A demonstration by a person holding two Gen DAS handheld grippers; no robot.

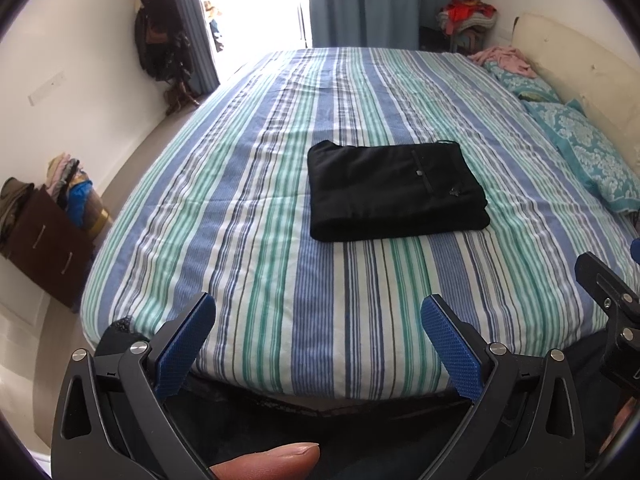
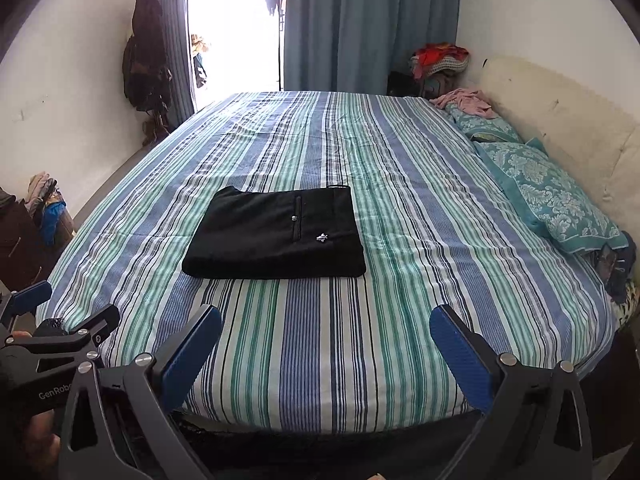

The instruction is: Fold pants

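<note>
Pants: we see the black pants [image 1: 396, 190] folded into a flat rectangle, lying mid-bed on the striped bedspread [image 1: 280, 280].
Left gripper [image 1: 318, 344]: we hold it spread wide, empty, at the bed's near edge.
Right gripper [image 2: 326, 350]: likewise spread, empty, well short of the pants.

Readable only once: "GenRob", white letters cut off at the edge, printed on the black body of the left tool [image 2: 30, 304] as seen at the lower left of the right wrist view. No other lettering, number or label legible anywhere; small white emblem on the black pants [image 2: 276, 236], not text.
</note>
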